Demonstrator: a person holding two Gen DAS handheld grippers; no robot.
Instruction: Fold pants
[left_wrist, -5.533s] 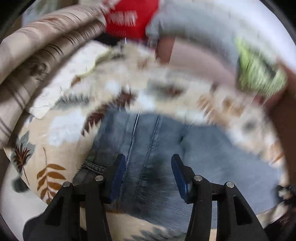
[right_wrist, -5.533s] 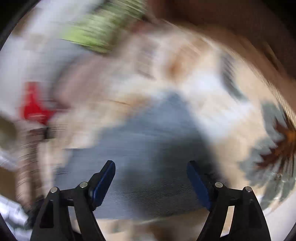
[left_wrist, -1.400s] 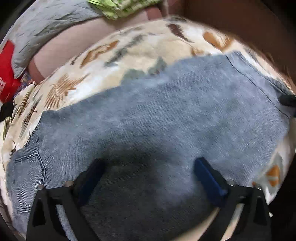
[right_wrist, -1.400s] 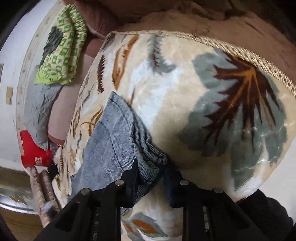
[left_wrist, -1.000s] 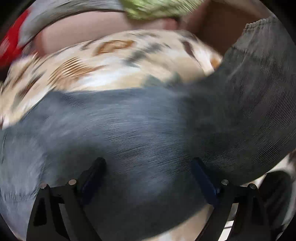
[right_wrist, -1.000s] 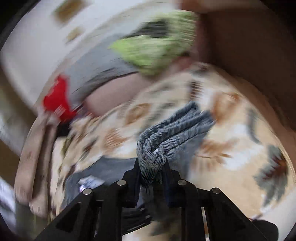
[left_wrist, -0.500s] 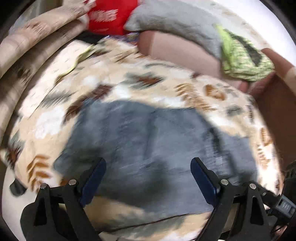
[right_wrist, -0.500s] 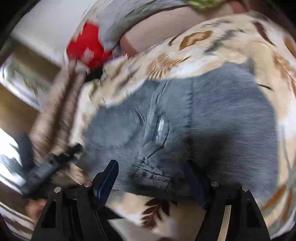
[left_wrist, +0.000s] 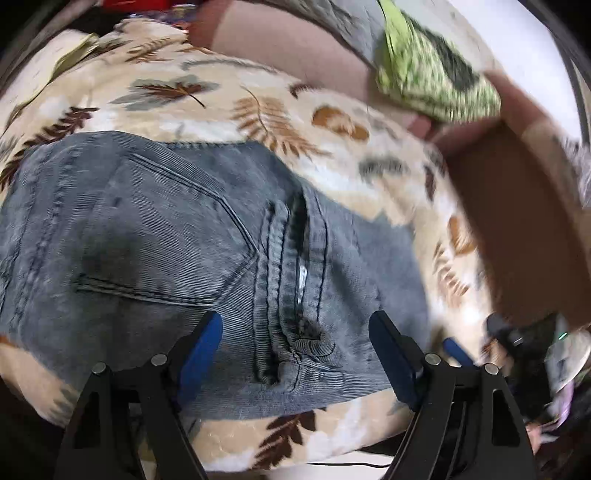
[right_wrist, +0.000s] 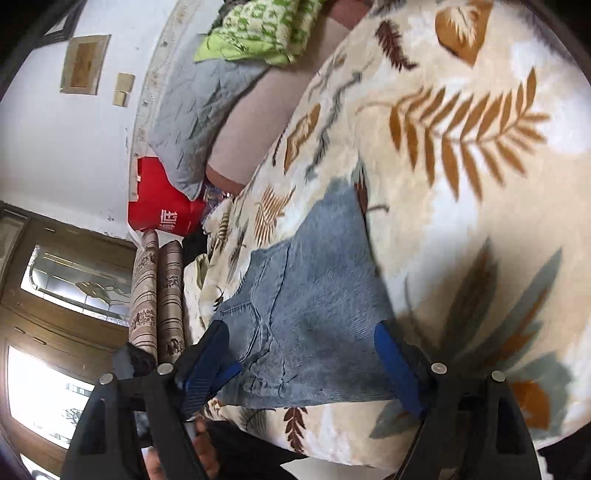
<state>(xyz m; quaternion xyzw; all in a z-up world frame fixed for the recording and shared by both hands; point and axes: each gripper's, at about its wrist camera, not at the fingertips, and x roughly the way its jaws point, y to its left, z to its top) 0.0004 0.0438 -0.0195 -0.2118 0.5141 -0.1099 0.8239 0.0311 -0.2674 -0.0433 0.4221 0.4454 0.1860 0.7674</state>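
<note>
Grey-blue denim pants (left_wrist: 155, 236) lie folded on a leaf-print blanket (left_wrist: 207, 107), back pocket up and waistband toward me. My left gripper (left_wrist: 295, 343) is open, its blue pads either side of the waistband edge, just above the cloth. In the right wrist view the folded pants (right_wrist: 317, 302) lie on the same blanket (right_wrist: 461, 155). My right gripper (right_wrist: 306, 354) is open and empty over the near edge of the pants. The other gripper's blue pad shows at the lower left of that view.
A green patterned cloth (left_wrist: 432, 70) and grey pillow (right_wrist: 199, 110) lie at the bed's far side. A red bag (right_wrist: 162, 206) and striped rolled bedding (right_wrist: 159, 295) sit by the wall. A brown panel (left_wrist: 517, 229) stands at the right.
The right gripper, shut on the pant-leg ends, carried them over the waist part, then opened and let go. Both grippers have since shifted over the folded pants.
</note>
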